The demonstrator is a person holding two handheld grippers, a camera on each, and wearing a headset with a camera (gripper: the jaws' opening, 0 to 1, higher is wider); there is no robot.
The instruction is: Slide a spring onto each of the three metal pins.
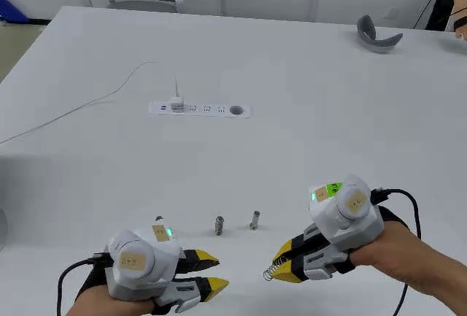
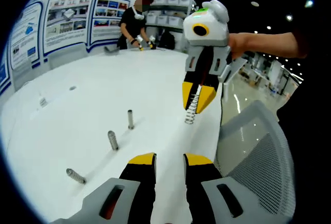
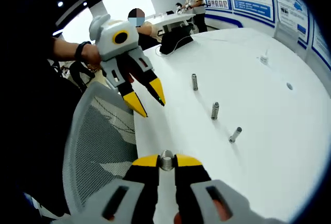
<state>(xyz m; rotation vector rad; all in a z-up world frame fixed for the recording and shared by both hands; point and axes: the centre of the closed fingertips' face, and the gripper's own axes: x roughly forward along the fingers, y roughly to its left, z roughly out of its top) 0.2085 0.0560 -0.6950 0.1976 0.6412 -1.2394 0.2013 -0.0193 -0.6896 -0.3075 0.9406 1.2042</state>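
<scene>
White-grey left gripper [image 1: 219, 271] and right gripper [image 1: 279, 263], yellow-tipped black jaws, tan labels [image 1: 132, 261], green lights [image 1: 326, 190], black cables [image 1: 408, 203].

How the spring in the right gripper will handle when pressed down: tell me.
The spring is thin open-coiled wire, so probably very light and likely to bow sideways when pushed. The right gripper pinches only one end, so the free end may wobble. Dropped, it would likely roll.

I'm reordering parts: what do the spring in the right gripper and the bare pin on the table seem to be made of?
The spring: thin coiled wire, grey with a bright glint, so probably steel. The bare pin: a solid silvery rod with a dull metallic sheen, likely steel or similar; the exact alloy can't be told.
</scene>
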